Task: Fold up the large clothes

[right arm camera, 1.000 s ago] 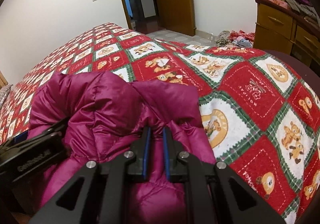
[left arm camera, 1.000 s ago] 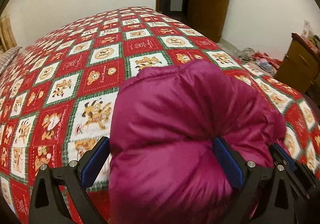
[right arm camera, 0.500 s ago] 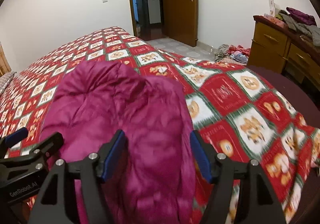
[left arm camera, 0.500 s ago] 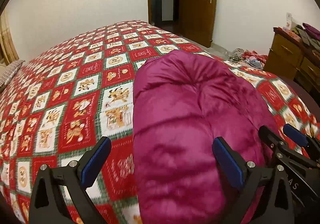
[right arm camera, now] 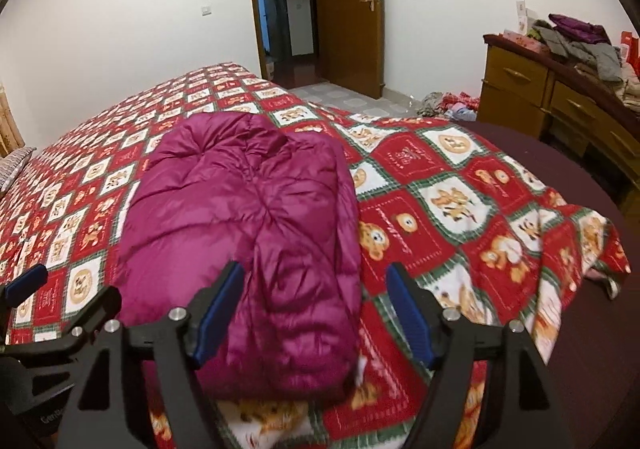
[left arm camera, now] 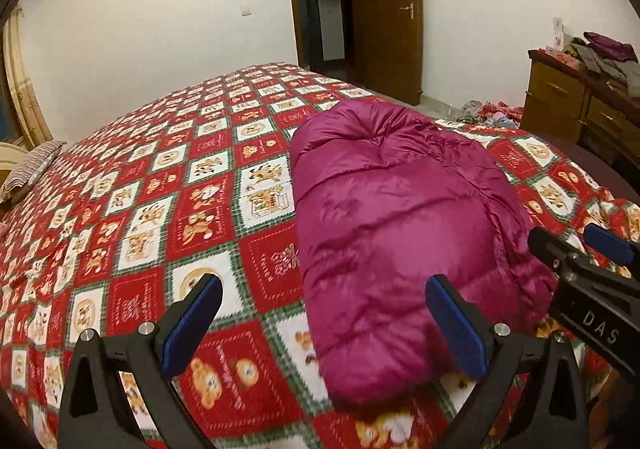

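Jacket (left arm camera: pixel 400 233): magenta, padded, folded into a long bundle, lying on the bedspread (left arm camera: pixel 160 209) near the bed's foot.
Left gripper (left arm camera: pixel 324 323): jaws wide apart, holding nothing, pads clear of the jacket.
Right gripper (right arm camera: pixel 316 315): jaws opening, jacket's near end in view between them, pads off it; body lettered "DAS".
Bedspread: red, white and green squares with bears.
Room: white walls, brown door (right arm camera: pixel 348 9) with red paper emblem, dresser (right arm camera: pixel 552 97) piled with clothes.
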The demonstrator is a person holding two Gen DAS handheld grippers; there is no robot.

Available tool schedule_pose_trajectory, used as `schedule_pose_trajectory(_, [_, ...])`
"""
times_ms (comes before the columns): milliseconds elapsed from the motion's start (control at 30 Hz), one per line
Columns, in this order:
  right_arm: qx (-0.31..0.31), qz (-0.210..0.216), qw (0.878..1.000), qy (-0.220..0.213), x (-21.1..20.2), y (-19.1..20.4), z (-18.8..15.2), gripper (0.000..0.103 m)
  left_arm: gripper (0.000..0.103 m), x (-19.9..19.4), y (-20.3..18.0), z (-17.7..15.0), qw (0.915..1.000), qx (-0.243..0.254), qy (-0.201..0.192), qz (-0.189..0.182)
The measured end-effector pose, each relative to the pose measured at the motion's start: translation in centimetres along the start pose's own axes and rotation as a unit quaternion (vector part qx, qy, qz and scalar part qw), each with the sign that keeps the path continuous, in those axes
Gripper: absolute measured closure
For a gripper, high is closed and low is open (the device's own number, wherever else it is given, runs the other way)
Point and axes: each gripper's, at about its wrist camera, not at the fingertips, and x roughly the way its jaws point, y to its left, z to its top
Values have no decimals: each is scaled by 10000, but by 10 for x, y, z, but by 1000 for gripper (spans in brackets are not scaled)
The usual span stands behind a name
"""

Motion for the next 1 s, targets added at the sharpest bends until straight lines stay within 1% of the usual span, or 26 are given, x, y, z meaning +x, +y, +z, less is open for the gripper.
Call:
schedule_pose_trajectory(67, [-26,14,10000,-28,-8,3,-5,23,1,-11,2,-6,10000,-41,-57,63])
schedule_pose_trajectory(200, [-52,12,9999,-131,-27,5,-13,20,1,-32,6,-15,9996,-20,-268,69])
schedule_pose_trajectory(267, [-27,11,9998,-220,-39,4,-16,15,1,-42,7,-19,9993,-38,-360,99])
schedule_pose_trajectory(333, [-4,13,9995,-317,-50,2,-18,13,1,-53,9,-23,9987,-90,-501,98])
schedule_pose_trajectory(433, [-25,-1,9992,-410,-63,3,-19,10,1,-64,11,-25,9982,-125,-585,102])
schedule_pose_trajectory(533, [-34,-16,9986,-533,-79,3,-19,9,1,-80,10,-27,9972,-171,-730,54])
schedule_pose_trajectory(633, [-74,-63,9974,-713,-98,4,-21,4,1,-98,11,-26,9957,-240,-894,59])
schedule_pose_trajectory(833, [-27,-26,9943,-1070,-133,0,-24,0,1,-128,16,-26,9923,-433,-1162,-17])
schedule_pose_trajectory(1000, [-85,-52,9901,-1401,-160,1,-26,0,1,-155,17,-27,9883,-467,-1453,36])
